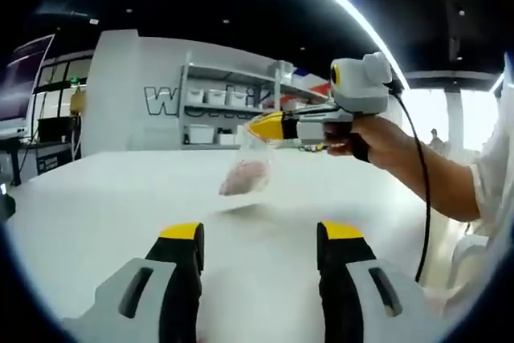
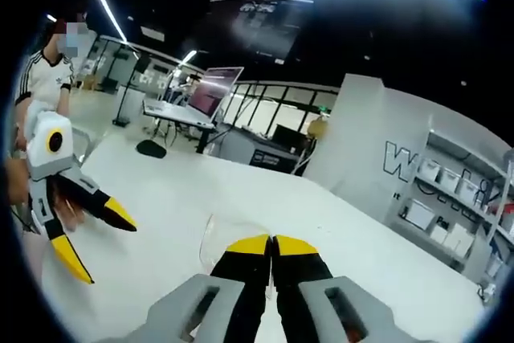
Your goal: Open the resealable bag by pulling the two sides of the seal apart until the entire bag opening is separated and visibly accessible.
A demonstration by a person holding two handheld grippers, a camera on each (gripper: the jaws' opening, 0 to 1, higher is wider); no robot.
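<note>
Left gripper view: the left gripper [image 1: 261, 251], jaws wide and empty, waits over the white worktop [image 1: 120, 198] as the right gripper [image 1: 269, 128], jaws clamped, lifts the resealable bag [image 1: 247, 170] by its top edge. Next: seize the seal's free side.

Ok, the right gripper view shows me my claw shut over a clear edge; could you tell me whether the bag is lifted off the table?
Observer: Yes. In the left gripper view the clear plastic resealable bag hangs from the right claw, above the white table.
Operator: Is anything inside it?
Observer: A pinkish mass sits in its lower part; I cannot tell what it is.
Operator: Is the left claw on the seal?
Observer: No. The left claw is open, with bare table between it and the bag.
</note>
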